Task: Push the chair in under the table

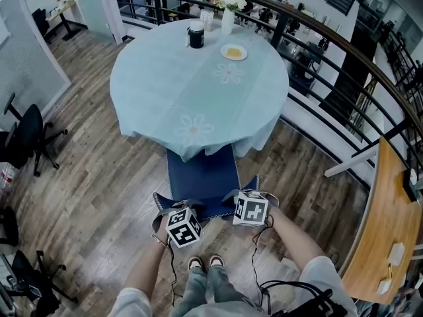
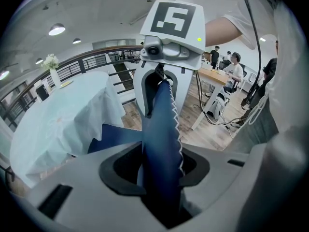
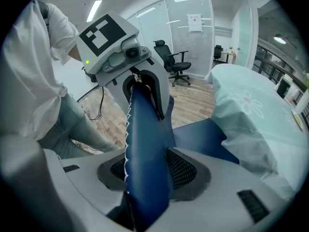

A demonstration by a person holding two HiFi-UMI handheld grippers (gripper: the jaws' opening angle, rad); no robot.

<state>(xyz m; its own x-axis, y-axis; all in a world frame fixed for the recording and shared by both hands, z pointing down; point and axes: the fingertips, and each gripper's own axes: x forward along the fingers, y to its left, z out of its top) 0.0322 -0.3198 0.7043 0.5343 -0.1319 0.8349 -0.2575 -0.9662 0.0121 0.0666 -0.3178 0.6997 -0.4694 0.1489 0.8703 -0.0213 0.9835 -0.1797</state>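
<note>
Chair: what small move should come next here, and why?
Probably a short push toward the table: the left gripper and right gripper are shut on the chair back, and much of the seat sticks out from under it.

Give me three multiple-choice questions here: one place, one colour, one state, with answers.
1. Where is the vase? A. on the table's far side B. on the floor C. on a shelf
2. What colour is the chair? A. red B. dark blue C. white
3. What are the left gripper and right gripper doing? A. hanging open B. clamped on the chair C. holding a cup
Answers: A, it stands near the far rim; B, its cover is blue; B, both pinch its blue back.
</note>
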